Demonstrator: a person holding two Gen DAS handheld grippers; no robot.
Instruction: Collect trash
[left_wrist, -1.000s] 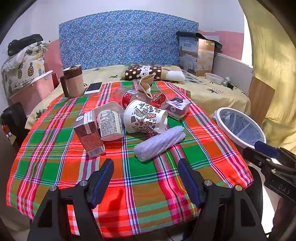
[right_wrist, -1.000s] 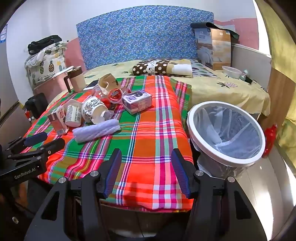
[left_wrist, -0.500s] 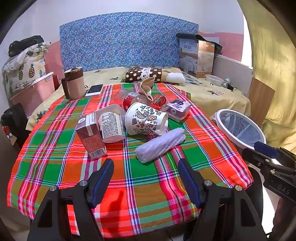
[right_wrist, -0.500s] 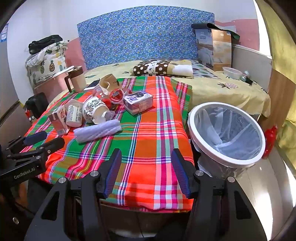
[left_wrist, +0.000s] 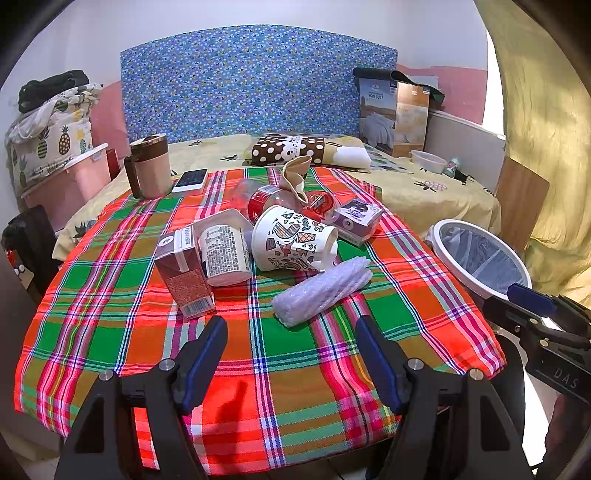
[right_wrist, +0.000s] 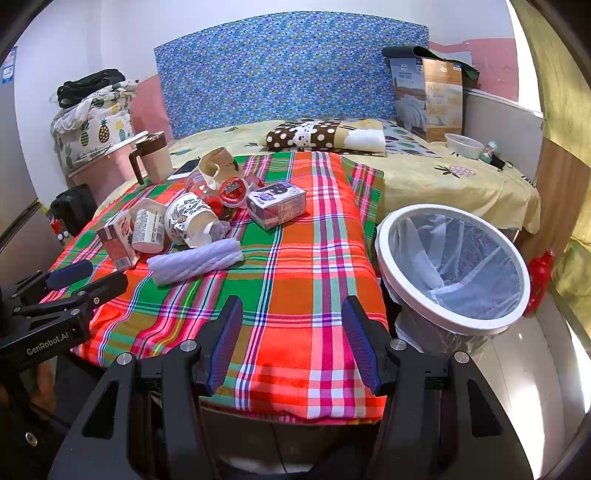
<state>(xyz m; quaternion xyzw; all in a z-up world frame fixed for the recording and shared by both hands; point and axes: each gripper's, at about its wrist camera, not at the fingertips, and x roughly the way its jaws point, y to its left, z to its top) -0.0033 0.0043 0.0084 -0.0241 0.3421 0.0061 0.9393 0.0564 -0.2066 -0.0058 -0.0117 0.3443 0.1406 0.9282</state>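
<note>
Trash lies in a cluster on the plaid tablecloth (left_wrist: 280, 354): a white foam roll (left_wrist: 321, 291) (right_wrist: 195, 260), a crushed patterned paper cup (left_wrist: 291, 240) (right_wrist: 188, 219), a brown carton (left_wrist: 184, 273), a white labelled cup (left_wrist: 223, 254), a purple box (left_wrist: 356, 219) (right_wrist: 277, 203) and red-lidded cups (right_wrist: 231, 190). My left gripper (left_wrist: 290, 332) hangs open just short of the foam roll, empty. My right gripper (right_wrist: 291, 314) is open over the cloth's near right part, empty. A white-rimmed bin (right_wrist: 454, 266) (left_wrist: 480, 254) with a clear liner stands right of the table.
A brown lidded mug (left_wrist: 149, 170) and a phone (left_wrist: 191, 179) sit at the table's far left. Behind is a bed with a dotted pillow (left_wrist: 288, 147) and a quilt box (left_wrist: 393, 114). A pink storage bin (left_wrist: 70, 181) stands at left.
</note>
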